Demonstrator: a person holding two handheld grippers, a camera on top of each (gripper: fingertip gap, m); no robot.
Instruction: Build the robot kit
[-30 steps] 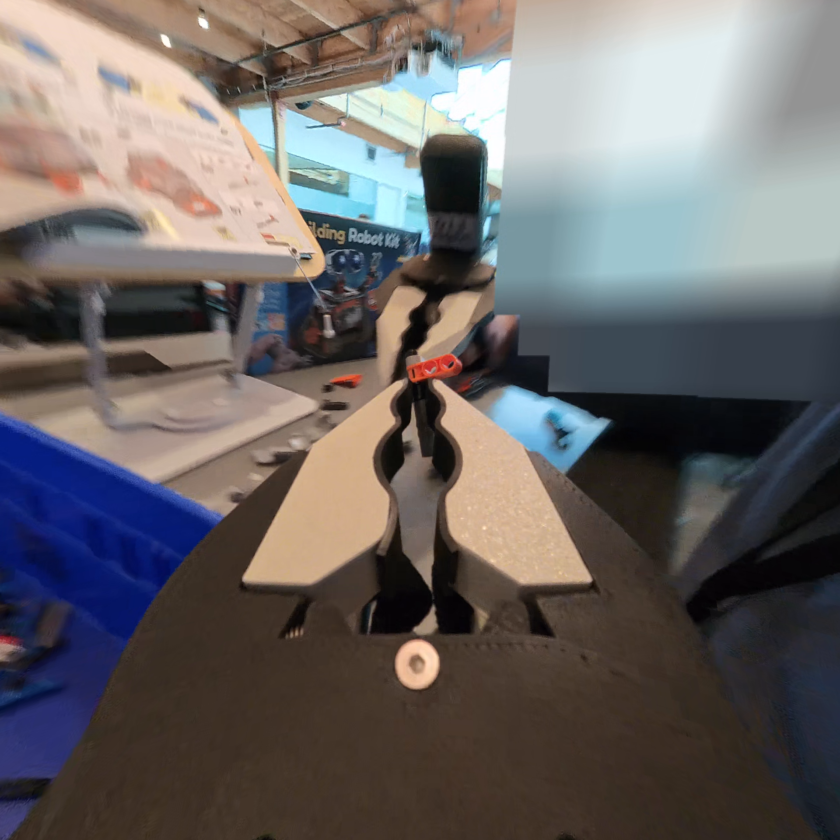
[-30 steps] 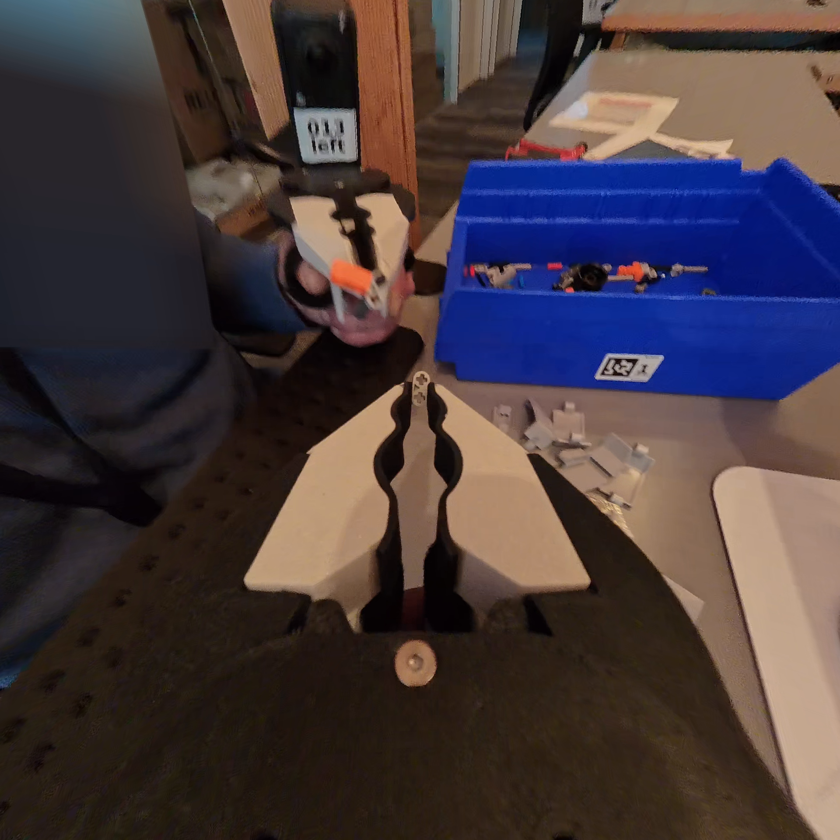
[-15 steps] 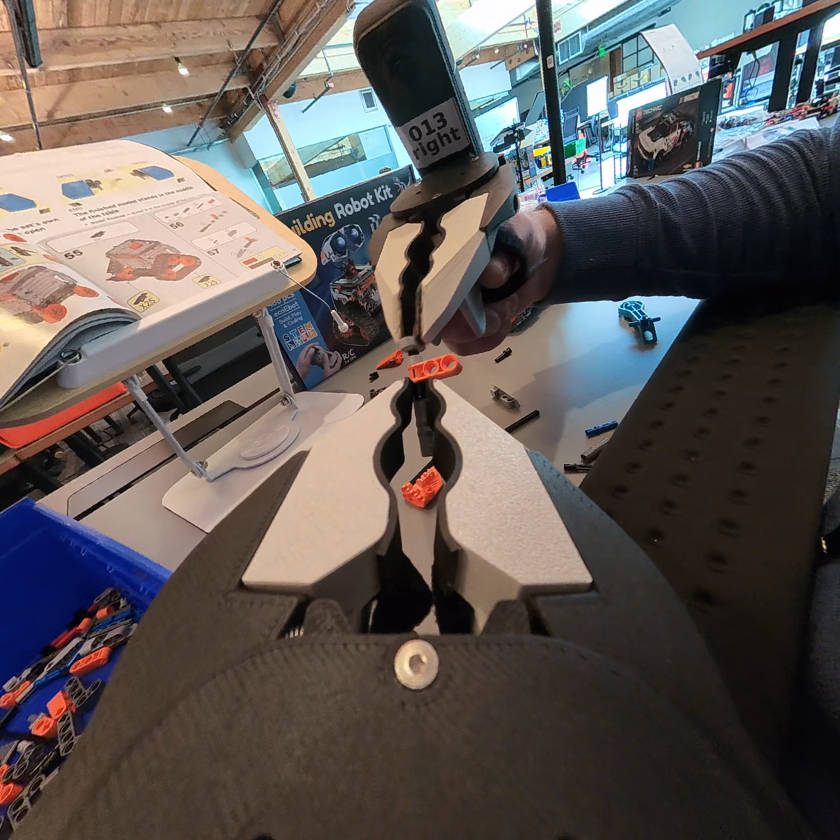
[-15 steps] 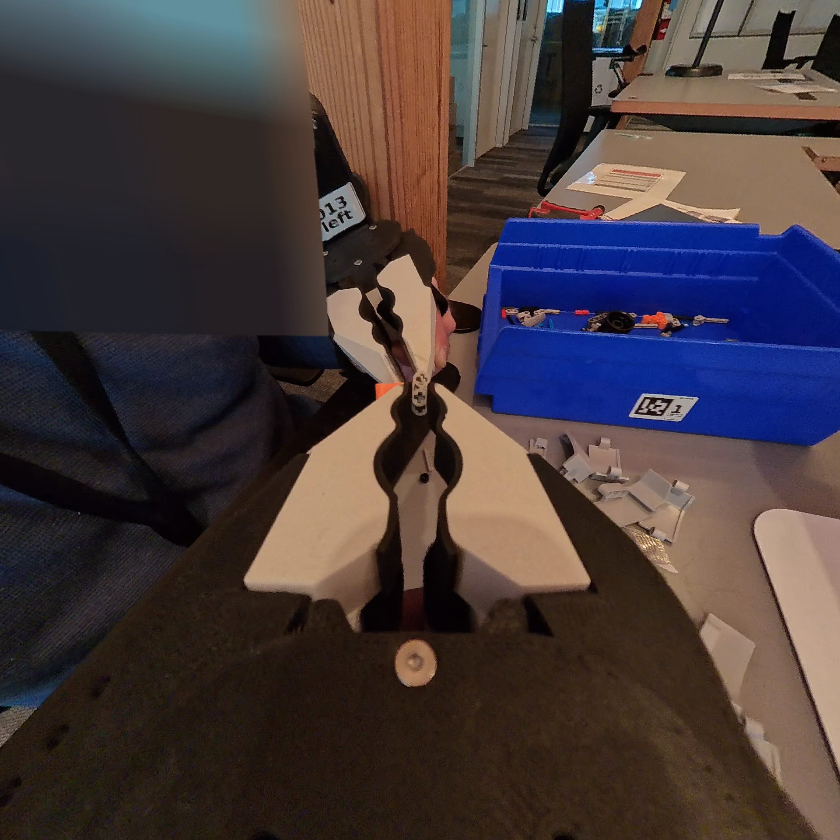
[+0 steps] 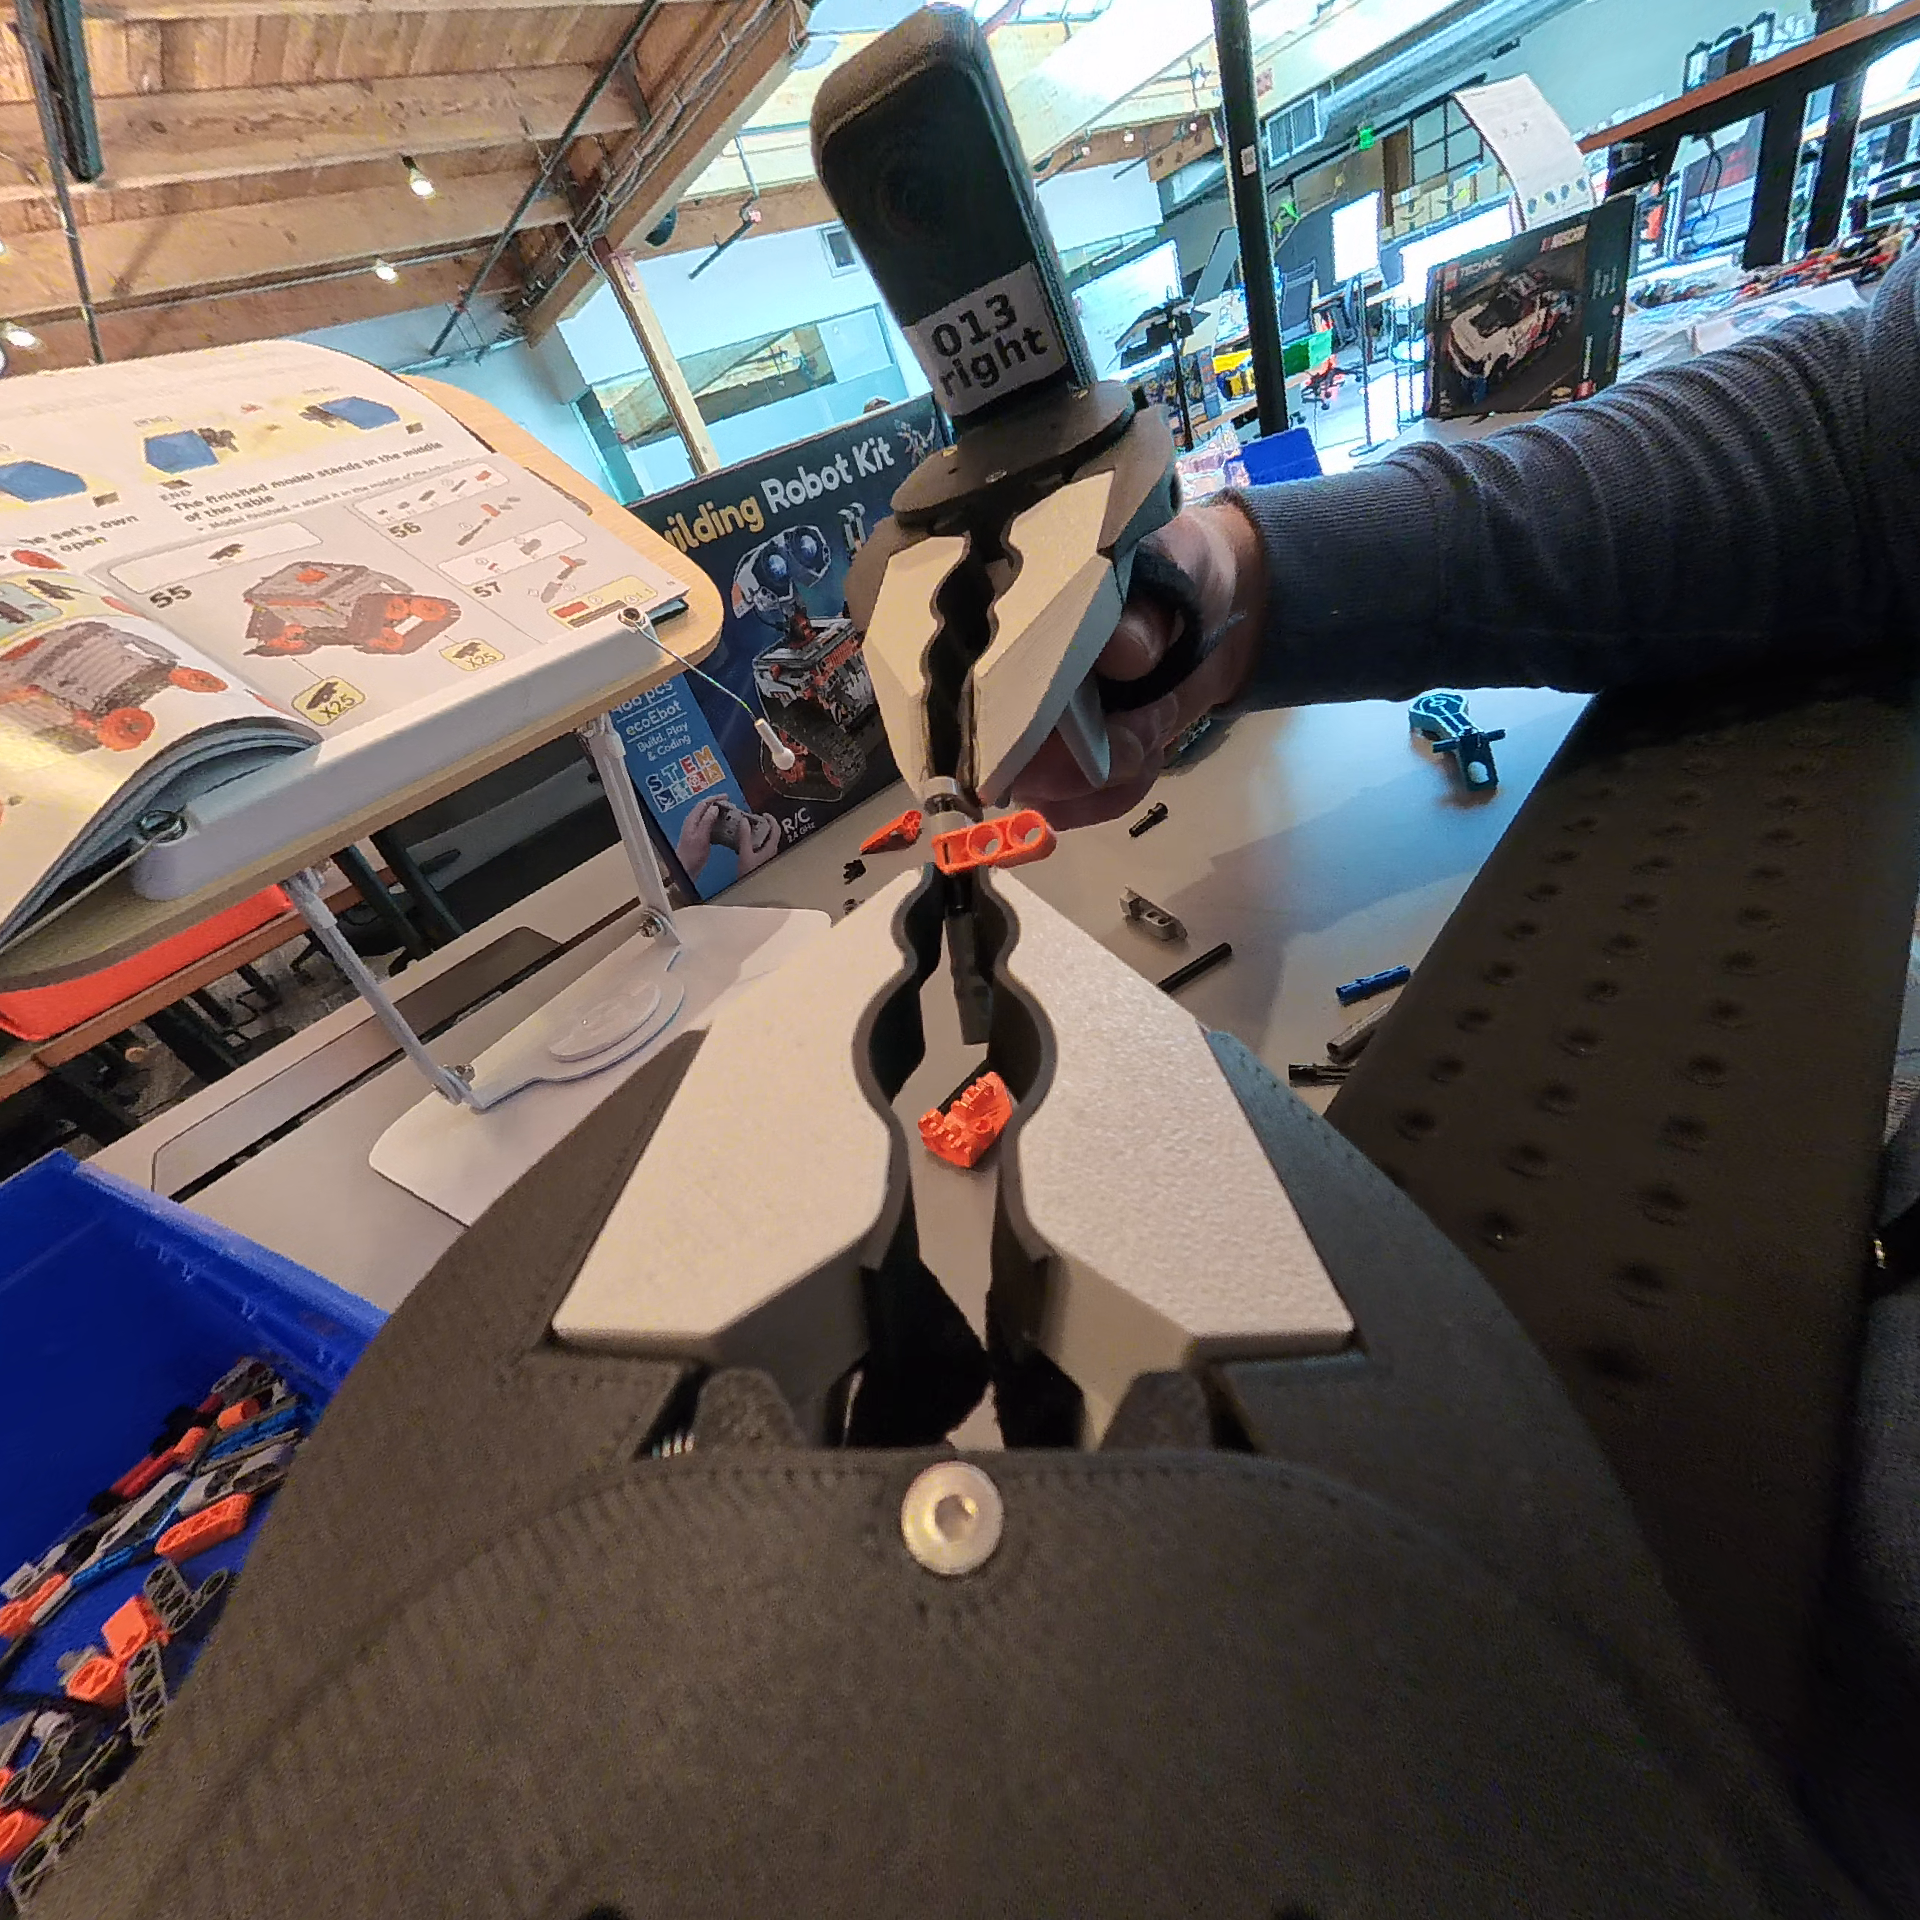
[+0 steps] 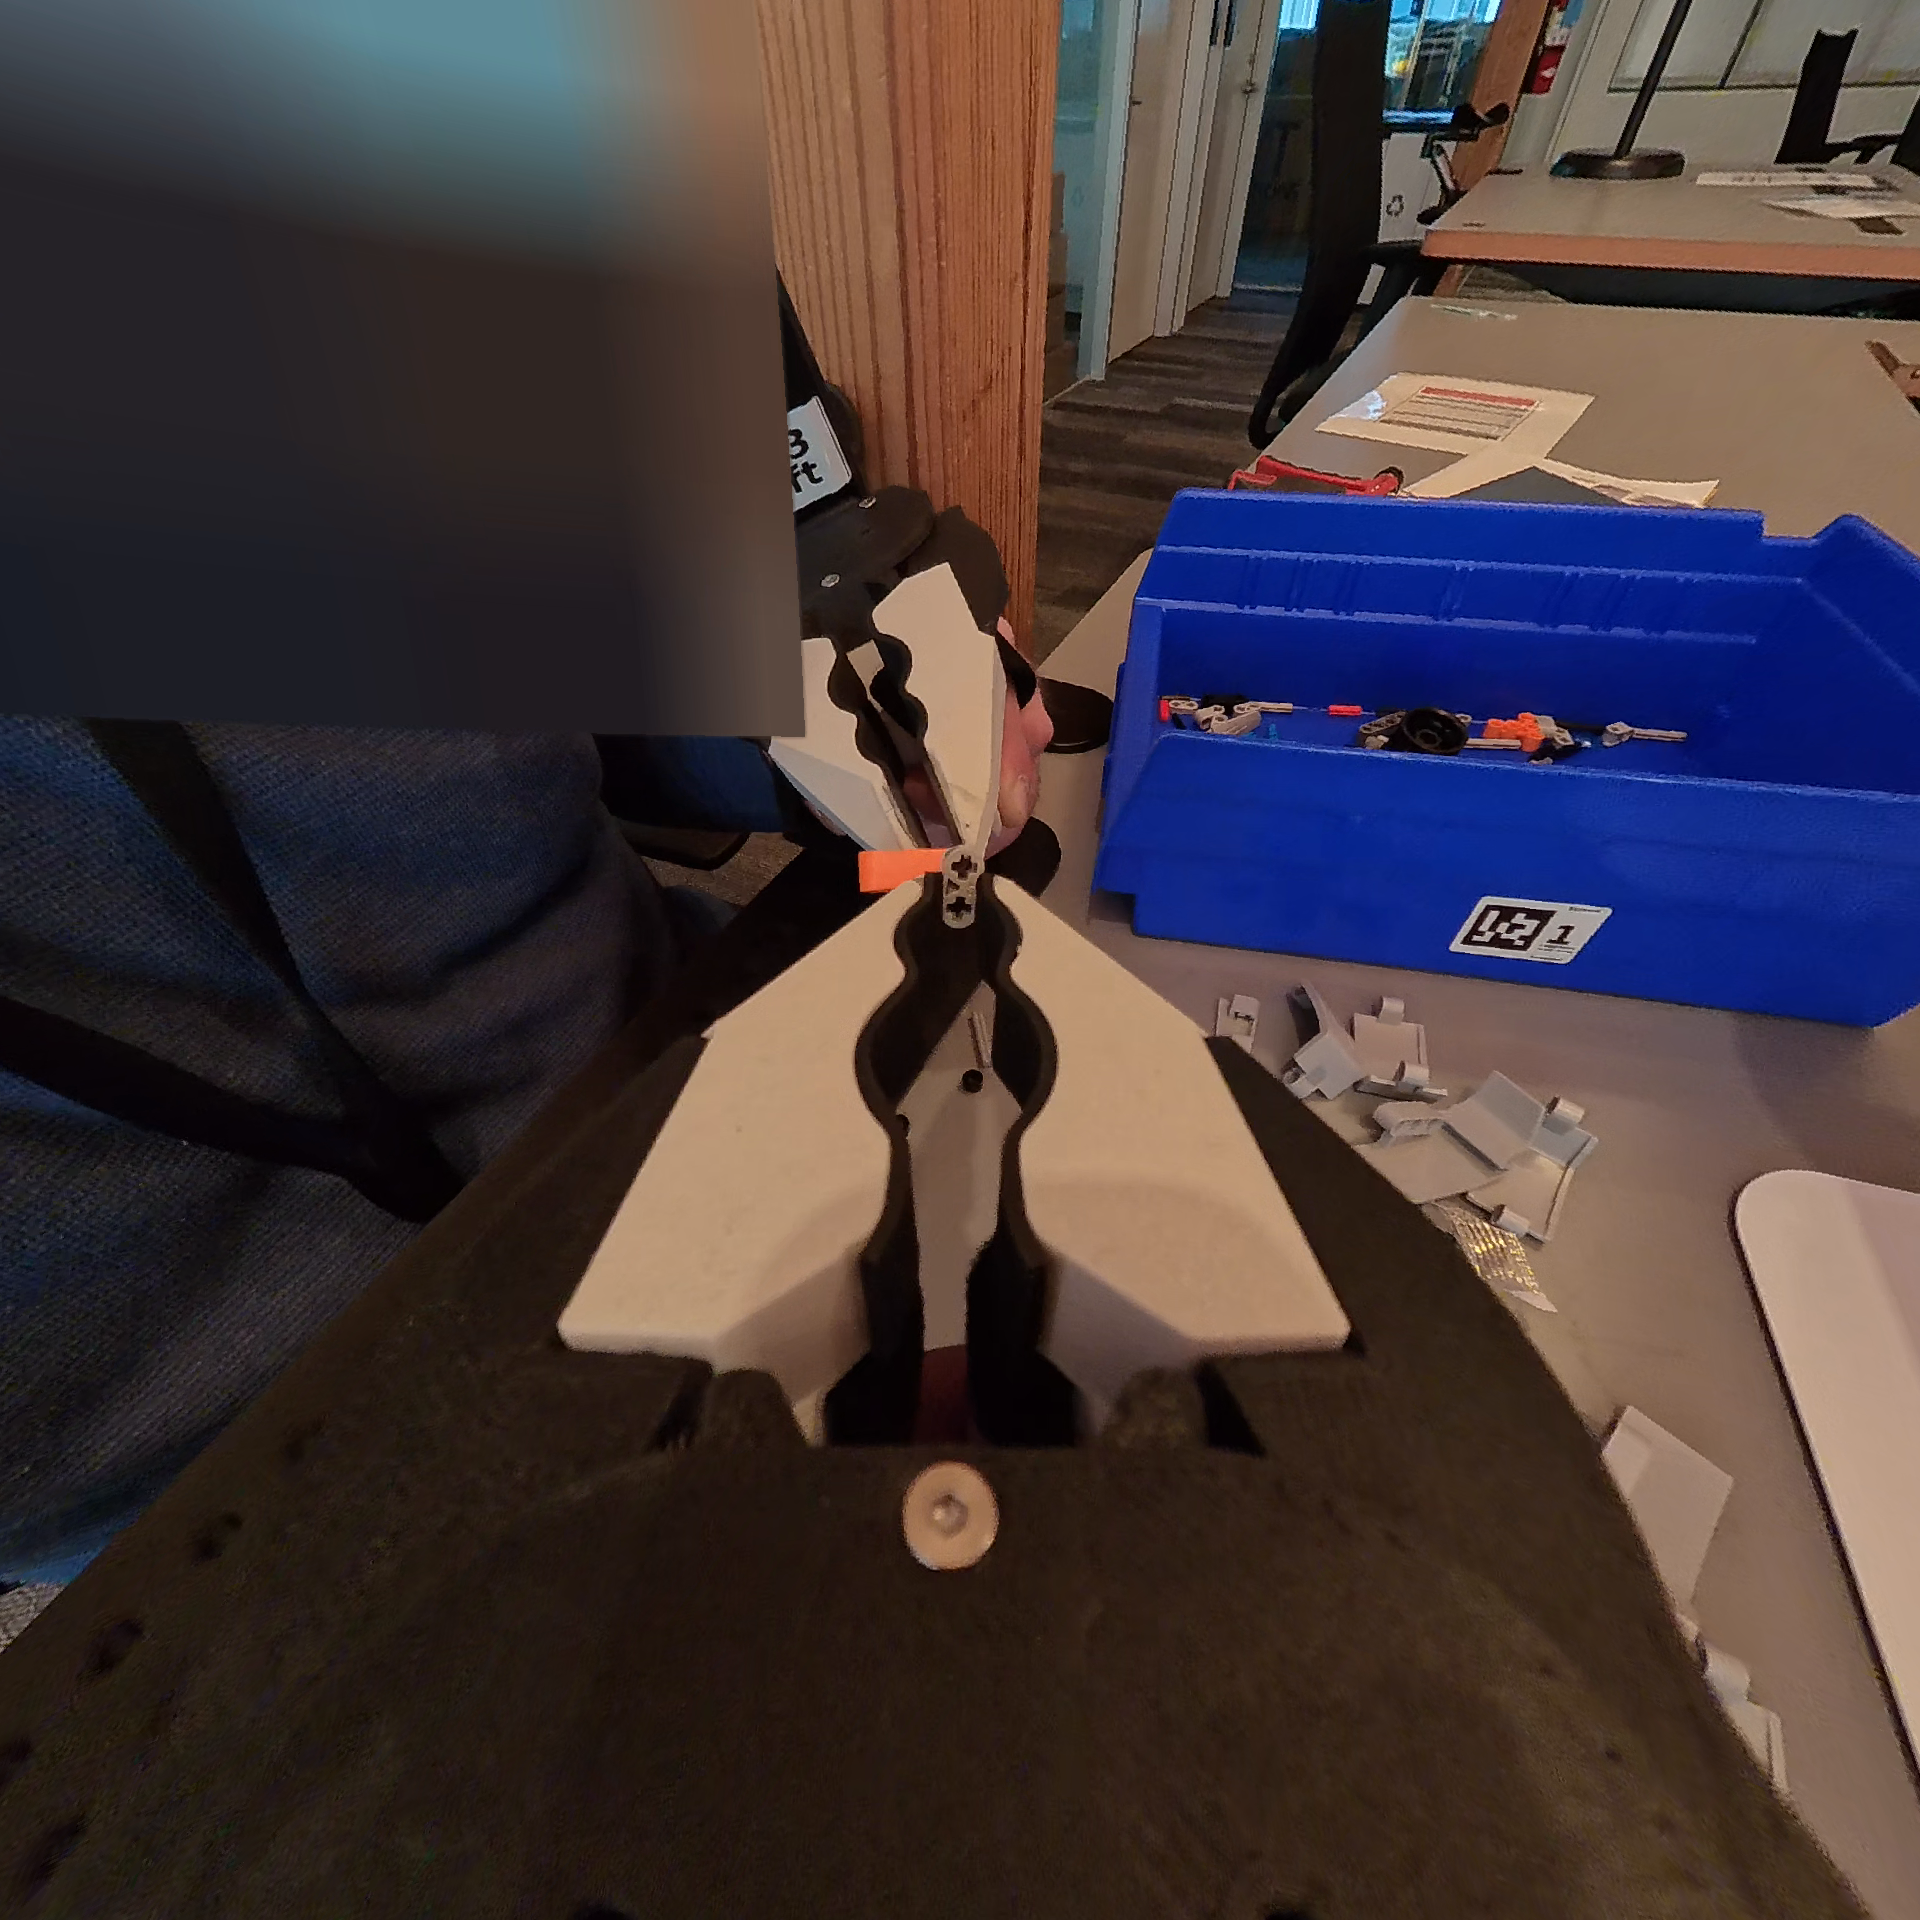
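Both hand-held grippers pinch parts: left hand-held gripper orange beam, right hand-held gripper grey beam

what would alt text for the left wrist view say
The left hand-held gripper is shut on a small orange plastic beam with holes, tip to tip with the right hand-held gripper. An open instruction booklet stands at left.

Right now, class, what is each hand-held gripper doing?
Left hand-held gripper: closed on an orange beam with a black pin.
Right hand-held gripper: closed on a small grey beam.
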